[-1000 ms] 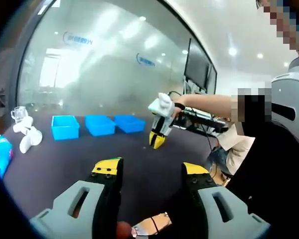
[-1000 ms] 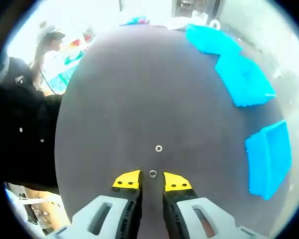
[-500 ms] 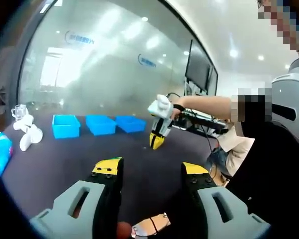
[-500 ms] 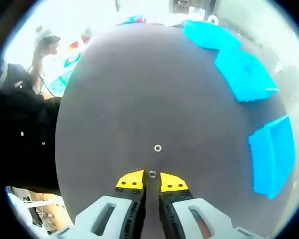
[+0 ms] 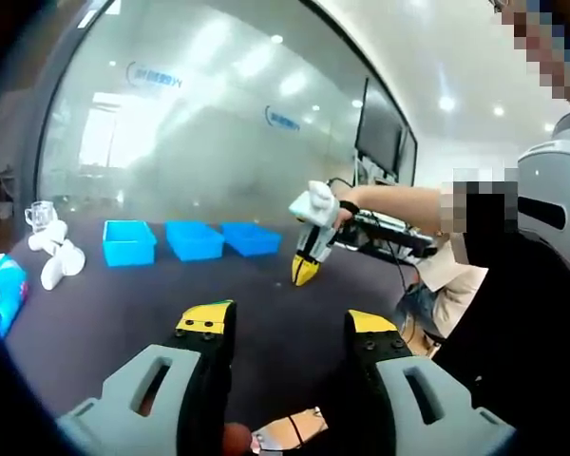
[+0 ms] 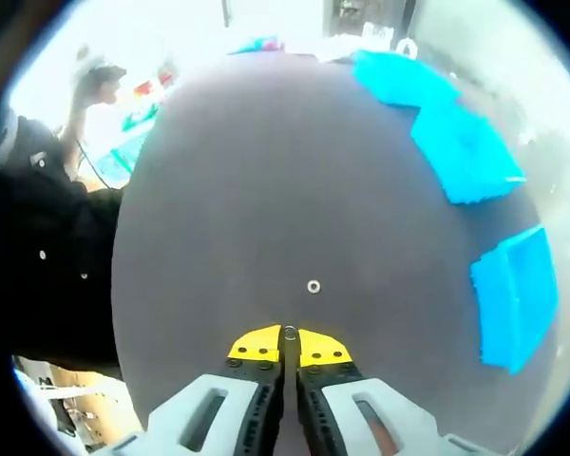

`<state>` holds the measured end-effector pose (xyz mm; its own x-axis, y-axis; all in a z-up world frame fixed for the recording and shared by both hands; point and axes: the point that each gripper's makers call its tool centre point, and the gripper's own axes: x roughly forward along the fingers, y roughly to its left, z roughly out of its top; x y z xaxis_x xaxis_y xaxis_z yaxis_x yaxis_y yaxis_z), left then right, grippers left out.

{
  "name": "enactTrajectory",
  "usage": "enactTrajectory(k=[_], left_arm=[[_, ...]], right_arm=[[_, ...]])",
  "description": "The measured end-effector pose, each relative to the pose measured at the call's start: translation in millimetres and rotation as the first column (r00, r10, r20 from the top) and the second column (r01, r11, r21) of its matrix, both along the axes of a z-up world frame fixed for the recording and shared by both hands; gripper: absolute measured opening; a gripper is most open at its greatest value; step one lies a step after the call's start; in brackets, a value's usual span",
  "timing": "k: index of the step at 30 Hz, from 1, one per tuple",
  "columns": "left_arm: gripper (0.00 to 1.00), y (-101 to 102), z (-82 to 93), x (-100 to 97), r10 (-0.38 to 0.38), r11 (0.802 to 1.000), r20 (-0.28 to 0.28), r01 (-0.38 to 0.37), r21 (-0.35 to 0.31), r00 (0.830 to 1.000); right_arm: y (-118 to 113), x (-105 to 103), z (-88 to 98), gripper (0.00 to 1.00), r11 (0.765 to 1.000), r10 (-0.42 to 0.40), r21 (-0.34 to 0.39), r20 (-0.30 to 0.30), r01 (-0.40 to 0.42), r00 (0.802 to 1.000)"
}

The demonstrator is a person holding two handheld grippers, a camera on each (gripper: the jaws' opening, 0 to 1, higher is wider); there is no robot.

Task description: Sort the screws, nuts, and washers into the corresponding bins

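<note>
1. Two jaws of the right gripper (image 6: 287, 339) are clamped on a small washer (image 6: 289, 332) at their tips.
2. Another washer (image 6: 313, 286) lies near, at 1 o'clock on the dark table (image 6: 247, 190).
3. Three blue bins (image 6: 464, 152) line 1 to 3 o'clock.
4. Left gripper (image 5: 287, 328) jaws stand apart.

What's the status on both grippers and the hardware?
Right gripper shut on small ring piece. Left gripper open, holding nothing. Second ring piece loose on mat; three blue bins beyond, nothing in the way.
</note>
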<state>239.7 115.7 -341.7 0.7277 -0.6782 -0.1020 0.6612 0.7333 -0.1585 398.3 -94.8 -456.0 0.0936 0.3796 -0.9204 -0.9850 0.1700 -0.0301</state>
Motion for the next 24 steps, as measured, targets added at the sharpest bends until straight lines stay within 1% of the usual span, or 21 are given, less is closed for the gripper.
enactTrajectory(k=[3, 5, 6, 8, 11, 12, 14, 15, 16, 17, 18, 19, 20, 21, 23, 24], left_arm=[[0.43, 0.5, 1.0, -0.2, 0.0, 1.0, 0.002, 0.0, 0.001, 1.0], [0.43, 1.9, 1.4, 1.1, 0.01, 1.0, 0.006, -0.01, 0.005, 1.0], [0.43, 2.4, 1.8, 1.7, 0.014, 1.0, 0.007, -0.014, 0.003, 1.0], [0.43, 3.9, 3.0, 3.1, 0.025, 1.0, 0.012, -0.025, 0.003, 1.0], [0.43, 9.5, 5.6, 7.2, 0.061, 0.998, 0.028, -0.061, 0.013, 0.998], [0.43, 10.9, 6.6, 8.1, 0.068, 0.998, 0.032, -0.069, 0.013, 0.997], [0.43, 14.4, 8.4, 10.4, 0.086, 0.996, 0.038, -0.087, 0.014, 0.996], [0.43, 16.6, 9.9, 11.7, 0.098, 0.995, 0.042, -0.099, 0.012, 0.994], [0.43, 19.0, 11.3, 13.3, 0.112, 0.994, 0.047, -0.112, 0.013, 0.993], [0.43, 21.0, 12.5, 14.6, 0.123, 0.992, 0.054, -0.124, 0.016, 0.991], [0.44, 23.0, 13.8, 15.9, 0.135, 0.991, 0.059, -0.136, 0.016, 0.989], [0.44, 25.5, 15.8, 17.8, 0.151, 0.988, 0.068, -0.153, 0.015, 0.986], [0.44, 27.7, 17.6, 19.3, 0.166, 0.986, 0.075, -0.167, 0.018, 0.983], [0.44, 29.2, 18.8, 20.3, 0.175, 0.984, 0.081, -0.177, 0.02, 0.981], [0.44, 31.1, 20.1, 21.6, 0.188, 0.981, 0.088, -0.19, 0.024, 0.978], [0.44, 31.8, 20.9, 22.0, 0.192, 0.98, 0.09, -0.195, 0.025, 0.977]], right_arm=[[1.8, -2.8, 11.6, 0.02, 0.998, -0.024, 0.06, 0.02, 0.023, 0.999], [5.0, -4.4, 23.0, 0.02, 0.989, -0.06, 0.134, 0.034, 0.054, 0.998], [5.7, -4.5, 26.7, 0.02, 0.985, -0.073, 0.156, 0.04, 0.066, 0.997], [7.6, -4.7, 38.9, 0.02, 0.97, -0.109, 0.226, 0.064, 0.092, 0.992], [8.7, -4.4, 58.1, 0.02, 0.938, -0.167, 0.323, 0.116, 0.122, 0.979], [9.8, -5.3, 66.8, 0.02, 0.917, -0.198, 0.374, 0.128, 0.138, 0.972], [10.5, -4.9, 78.8, 0.02, 0.883, -0.248, 0.441, 0.152, 0.159, 0.957], [10.7, -5.3, 83.4, 0.02, 0.868, -0.269, 0.467, 0.161, 0.167, 0.949], [10.4, -5.2, 86.5, 0.02, 0.859, -0.284, 0.482, 0.171, 0.171, 0.944], [11.5, -4.1, 92.1, 0.02, 0.837, -0.312, 0.516, 0.181, 0.18, 0.933], [12.0, -3.6, 96.6, 0.02, 0.813, -0.344, 0.548, 0.177, 0.197, 0.922], [13.3, -2.4, 102.5, 0.02, 0.788, -0.37, 0.581, 0.187, 0.201, 0.91], [13.7, -0.9, 107.6, 0.02, 0.757, -0.408, 0.616, 0.184, 0.219, 0.895], [14.0, 0.5, 112.4, 0.02, 0.731, -0.438, 0.643, 0.188, 0.227, 0.879], [13.7, 4.0, 122.6, 0.02, 0.685, -0.499, 0.691, 0.218, 0.228, 0.839], [14.3, 5.0, 127.7, 0.02, 0.656, -0.525, 0.718, 0.214, 0.232, 0.823]])
